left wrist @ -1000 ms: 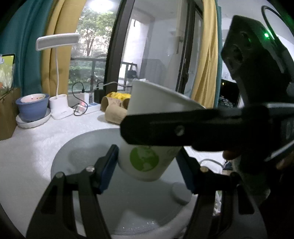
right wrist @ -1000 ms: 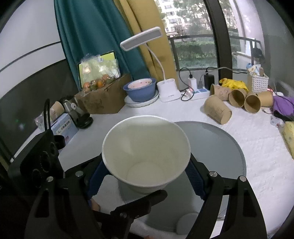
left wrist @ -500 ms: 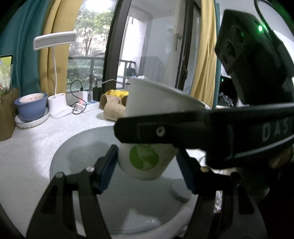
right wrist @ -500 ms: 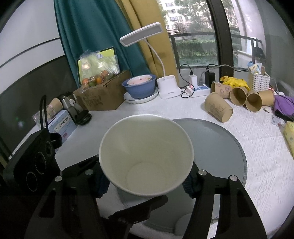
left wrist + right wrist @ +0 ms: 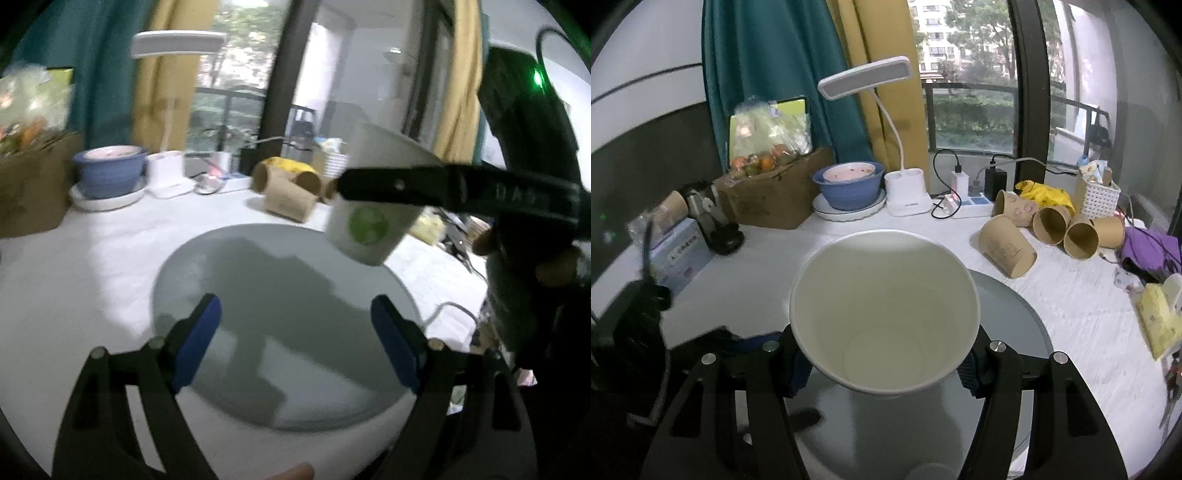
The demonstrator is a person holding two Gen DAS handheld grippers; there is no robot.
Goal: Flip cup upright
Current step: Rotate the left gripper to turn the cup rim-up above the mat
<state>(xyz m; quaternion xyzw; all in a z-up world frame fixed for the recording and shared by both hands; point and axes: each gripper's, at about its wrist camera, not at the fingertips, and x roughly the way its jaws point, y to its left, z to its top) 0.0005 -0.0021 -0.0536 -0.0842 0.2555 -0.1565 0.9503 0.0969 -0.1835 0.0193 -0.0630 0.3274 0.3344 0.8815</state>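
Left wrist view: white paper cup (image 5: pixel 373 206), green round logo, mouth up, held clear above grey round mat (image 5: pixel 280 332), toward mat's far right edge; right gripper's black finger crosses cup wall. Left gripper (image 5: pixel 295 332) jaws wide apart, empty. Right wrist view only: cup's smooth hollow interior; right gripper (image 5: pixel 882 363) jaws clamped on cup; brown paper cups (image 5: pixel 1049 230) lying at table's far right.

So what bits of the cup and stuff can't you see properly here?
- Left wrist view: the middle of the cup is hidden by a finger of the right gripper.
- Right wrist view: the cup's outside and green logo face away.
- Left wrist view: everything is motion-blurred, so the brown cups show no print.
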